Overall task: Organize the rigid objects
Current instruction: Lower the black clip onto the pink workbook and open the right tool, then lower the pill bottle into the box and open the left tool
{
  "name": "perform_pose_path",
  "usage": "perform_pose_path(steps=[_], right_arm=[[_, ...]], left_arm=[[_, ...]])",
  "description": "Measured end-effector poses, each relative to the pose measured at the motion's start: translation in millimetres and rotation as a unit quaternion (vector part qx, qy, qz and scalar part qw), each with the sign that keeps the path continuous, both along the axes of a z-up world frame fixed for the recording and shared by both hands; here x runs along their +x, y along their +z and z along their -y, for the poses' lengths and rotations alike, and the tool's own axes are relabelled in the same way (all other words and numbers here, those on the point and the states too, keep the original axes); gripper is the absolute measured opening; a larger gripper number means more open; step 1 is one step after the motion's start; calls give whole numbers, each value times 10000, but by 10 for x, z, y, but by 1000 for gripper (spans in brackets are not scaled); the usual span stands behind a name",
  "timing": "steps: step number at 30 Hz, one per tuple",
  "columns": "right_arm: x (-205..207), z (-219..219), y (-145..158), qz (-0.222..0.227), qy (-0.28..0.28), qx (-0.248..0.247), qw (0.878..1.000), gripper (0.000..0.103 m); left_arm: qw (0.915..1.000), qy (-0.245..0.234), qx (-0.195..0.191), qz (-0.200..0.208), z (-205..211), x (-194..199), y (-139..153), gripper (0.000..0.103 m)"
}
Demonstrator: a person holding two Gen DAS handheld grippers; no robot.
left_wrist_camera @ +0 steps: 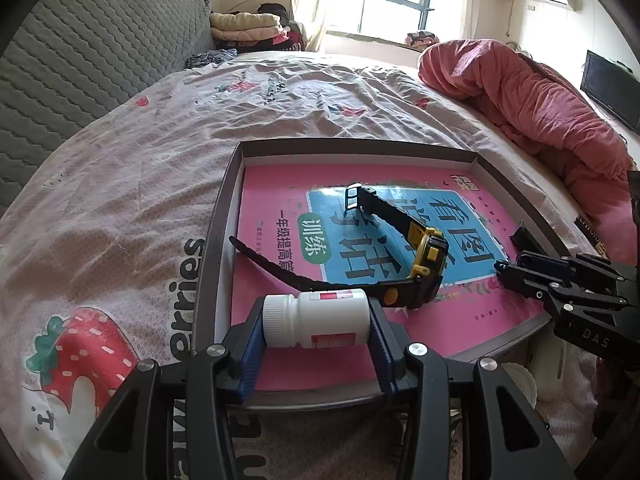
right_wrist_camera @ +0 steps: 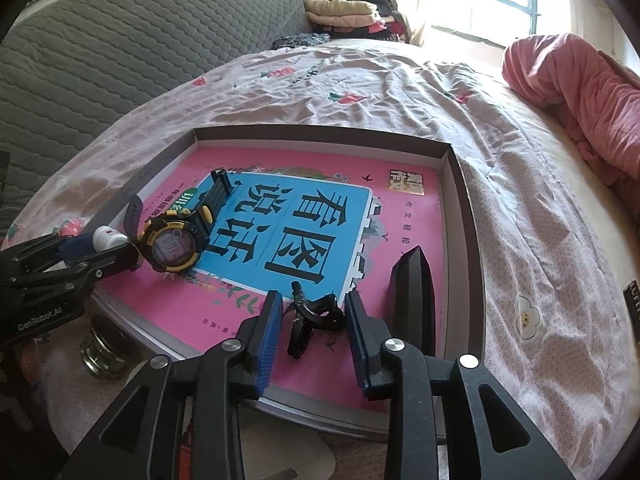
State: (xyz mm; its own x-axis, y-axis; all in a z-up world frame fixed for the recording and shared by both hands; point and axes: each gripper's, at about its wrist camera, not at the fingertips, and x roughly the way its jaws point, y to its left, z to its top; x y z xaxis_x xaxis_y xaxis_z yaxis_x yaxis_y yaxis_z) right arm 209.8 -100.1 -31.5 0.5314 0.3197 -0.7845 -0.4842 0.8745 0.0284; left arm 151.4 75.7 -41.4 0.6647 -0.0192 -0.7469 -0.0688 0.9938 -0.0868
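Observation:
My left gripper [left_wrist_camera: 316,322] is shut on a white pill bottle [left_wrist_camera: 320,314], gripped end to end and lying sideways over the near left corner of a shallow grey box [left_wrist_camera: 224,208]. A pink book [left_wrist_camera: 280,200] lines the box. On it lies a black and yellow digital watch [right_wrist_camera: 172,244]. My right gripper [right_wrist_camera: 314,328] stands open at the box's near edge, with a small black clip [right_wrist_camera: 316,316] resting on the book between its blue pads, clear of both. A black oblong piece [right_wrist_camera: 414,300] lies just to the right of it.
The box rests on a bed with a strawberry-print sheet [left_wrist_camera: 120,200]. A rolled pink quilt [left_wrist_camera: 540,100] lies at the far right and a grey quilted headboard [left_wrist_camera: 80,60] at the left. A metal jar [right_wrist_camera: 100,352] and a white lid [left_wrist_camera: 520,384] sit beside the box's near edge.

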Motion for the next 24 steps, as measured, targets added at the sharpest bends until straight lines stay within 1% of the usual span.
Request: perform_pose_path(steps=[3, 5, 6, 7, 12, 24], right_arm=[[-43, 17, 80, 255, -29, 23, 9997, 39], [-62, 58, 158, 392, -63, 197, 9990, 41], [-64, 75, 177, 416, -91, 265, 9987, 46], [-62, 88, 187, 423, -115, 306, 9986, 48], [-59, 130, 201, 450, -224, 327, 9982, 49], [-53, 173, 210, 521, -290, 366, 9976, 49]], left_arm=[[10000, -46, -5, -6, 3, 6, -3, 47], [10000, -55, -12, -8, -1, 11, -8, 47], [10000, -62, -15, -5, -4, 12, -7, 47], [10000, -67, -16, -1, -5, 11, -7, 47], [9999, -63, 135, -11, 39, 8, -27, 46], [9999, -73, 89, 7, 29, 4, -10, 46]])
